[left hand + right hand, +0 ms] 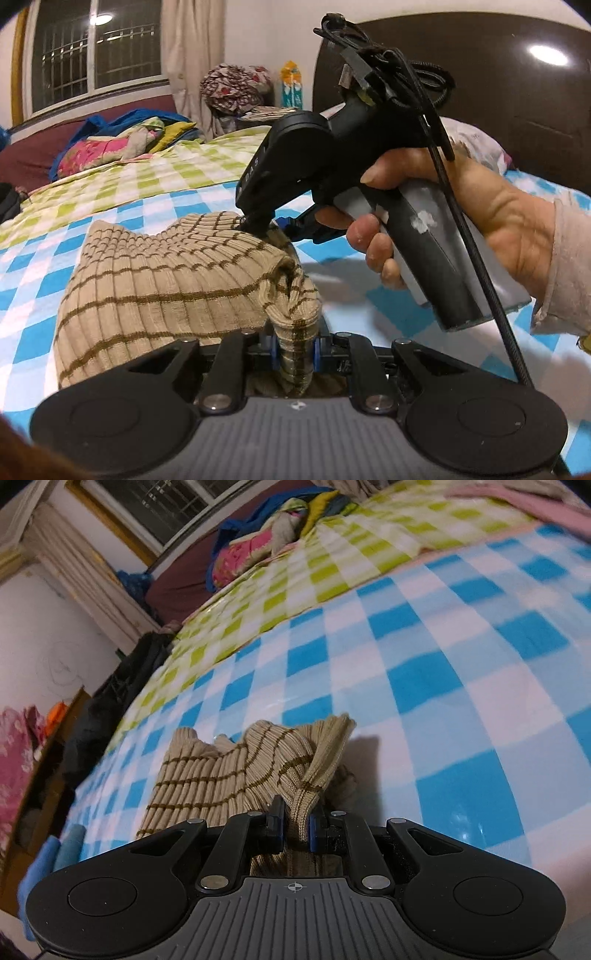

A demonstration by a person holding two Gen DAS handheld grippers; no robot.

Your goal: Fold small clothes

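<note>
Each matte black plastic tool (297,354) has a ribbed grey base, two round side discs, silver screws and blue-edged pads. The other black tool (258,225) shows a grey handle with white patches, letters "DAS" and braided black cable; the hand (454,221) wears a pale pink sleeve (565,266)

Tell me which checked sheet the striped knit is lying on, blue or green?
The blue-and-white checked sheet. The beige striped knit garment lies on it; the green-and-white checked sheet lies farther back, toward the window, with nothing of the garment on it.
</note>
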